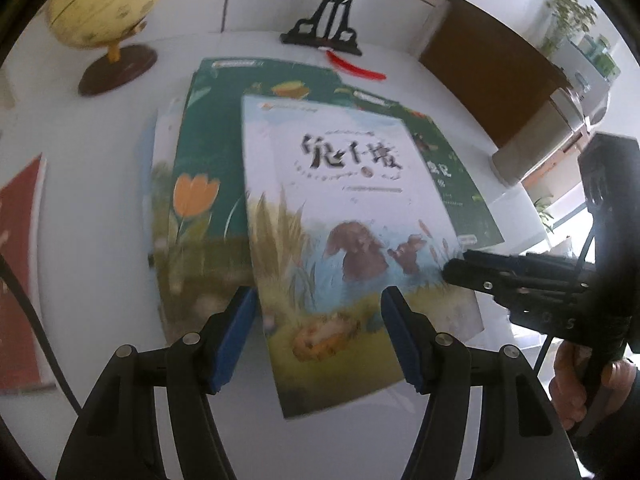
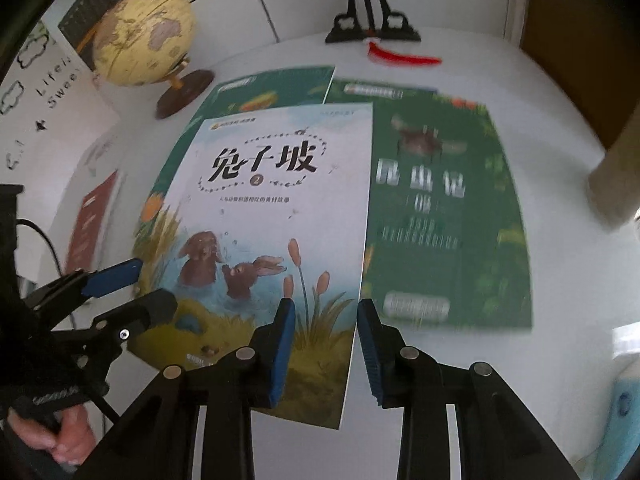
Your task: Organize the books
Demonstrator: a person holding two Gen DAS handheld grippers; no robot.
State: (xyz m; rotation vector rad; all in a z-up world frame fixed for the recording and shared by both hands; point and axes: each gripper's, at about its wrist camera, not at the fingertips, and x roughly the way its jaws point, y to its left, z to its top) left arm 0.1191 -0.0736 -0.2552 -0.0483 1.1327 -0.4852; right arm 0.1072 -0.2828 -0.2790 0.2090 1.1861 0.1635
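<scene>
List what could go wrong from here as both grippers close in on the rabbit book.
1. The rabbit book lies flat on two green books, so fingertips may fail to get under its edge and just push it.
2. The right gripper straddles the rabbit book's right edge above the green book there, so it could pinch both.
3. The left gripper hangs open over the lower cover; a shove could skew the stack toward the globe.

Left wrist: I look steeply down, close over the rabbit book [image 1: 348,248].
Right wrist: same book [image 2: 276,216], seen from its right edge.
</scene>
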